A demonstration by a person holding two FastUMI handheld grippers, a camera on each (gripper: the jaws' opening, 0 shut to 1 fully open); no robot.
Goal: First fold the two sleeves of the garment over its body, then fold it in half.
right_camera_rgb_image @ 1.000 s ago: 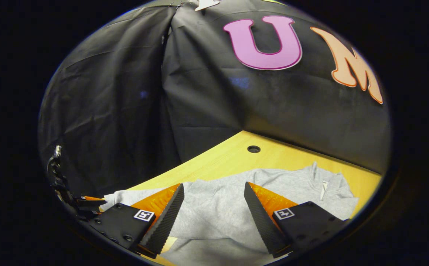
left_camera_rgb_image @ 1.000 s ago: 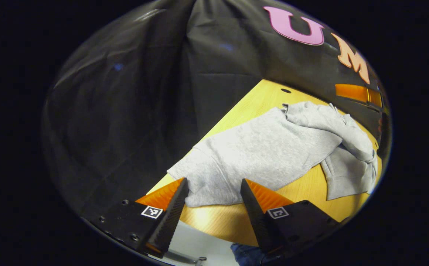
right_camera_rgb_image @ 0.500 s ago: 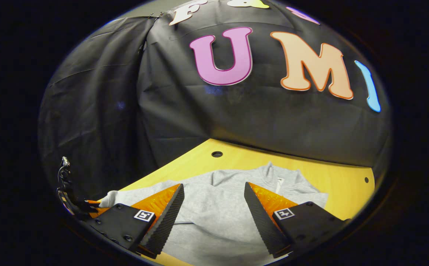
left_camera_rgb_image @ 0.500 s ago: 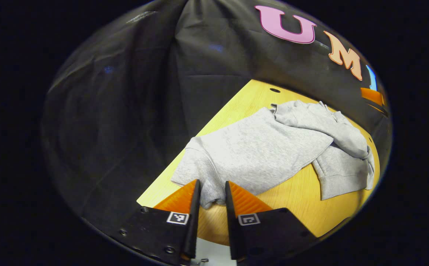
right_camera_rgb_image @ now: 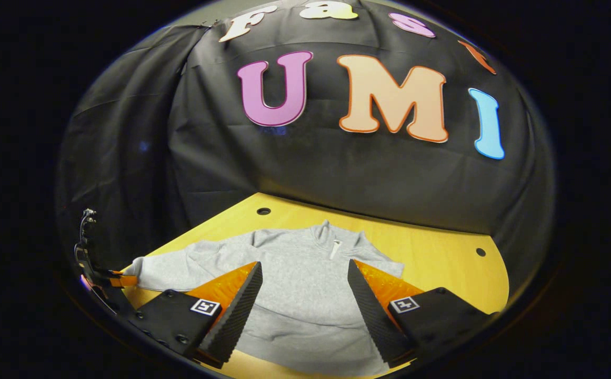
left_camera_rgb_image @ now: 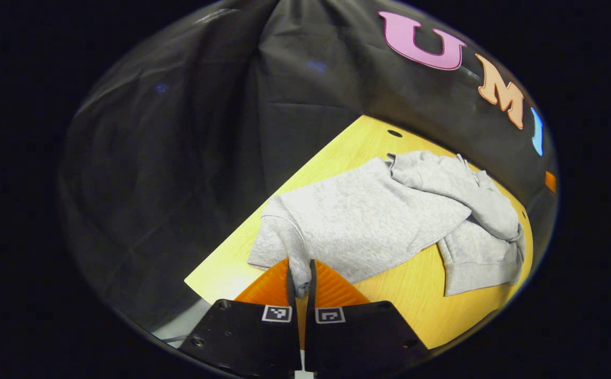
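Garment: light grey fleece pullover (right_camera_rgb_image: pixel 305 295) with a short zip collar, lying spread on the yellow wooden table (right_camera_rgb_image: pixel 437 258).
Left gripper (left_camera_rgb_image: pixel 301 284): fingers closed together, pinching the cuff end of one sleeve (left_camera_rgb_image: pixel 289 247) near the table's edge.
Right gripper (right_camera_rgb_image: pixel 305 300): jaws wide apart, empty, hovering over the pullover's body.
Other sleeve (left_camera_rgb_image: pixel 473 258): lying out beside the body.

Yellow wooden table (right_camera_rgb_image: pixel 431 252) with round holes (right_camera_rgb_image: pixel 263 211); black cloth wall (right_camera_rgb_image: pixel 337 168) behind it.
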